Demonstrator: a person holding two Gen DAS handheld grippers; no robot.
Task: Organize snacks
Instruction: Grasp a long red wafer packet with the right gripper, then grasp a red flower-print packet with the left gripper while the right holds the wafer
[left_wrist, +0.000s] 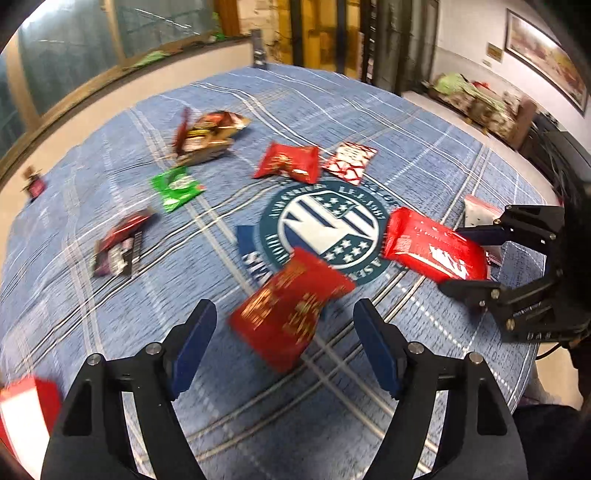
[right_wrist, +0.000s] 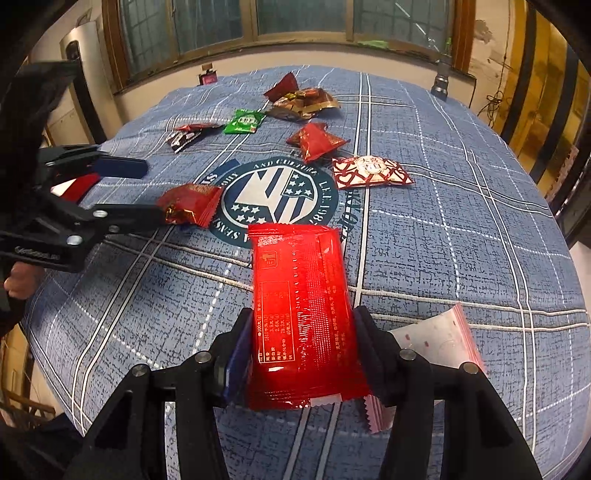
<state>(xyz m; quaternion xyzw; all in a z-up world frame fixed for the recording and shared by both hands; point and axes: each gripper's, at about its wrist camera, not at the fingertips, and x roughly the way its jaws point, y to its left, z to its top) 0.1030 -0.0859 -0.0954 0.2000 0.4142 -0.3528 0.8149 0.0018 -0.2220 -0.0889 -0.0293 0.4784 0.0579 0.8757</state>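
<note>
My right gripper is shut on a long bright red snack packet and holds it over the blue cloth; it also shows in the left wrist view, with the right gripper around it. My left gripper is open above a red packet with gold print, which lies between its fingers; in the right wrist view this packet sits by the left gripper. Other snacks lie farther back: a green packet, a red pouch, a heart-patterned packet.
A blue plaid cloth with a round emblem covers the table. A dark striped packet and a brown pile lie at the left. A pale pink packet lies under my right gripper. A red-white packet lies near the front left edge.
</note>
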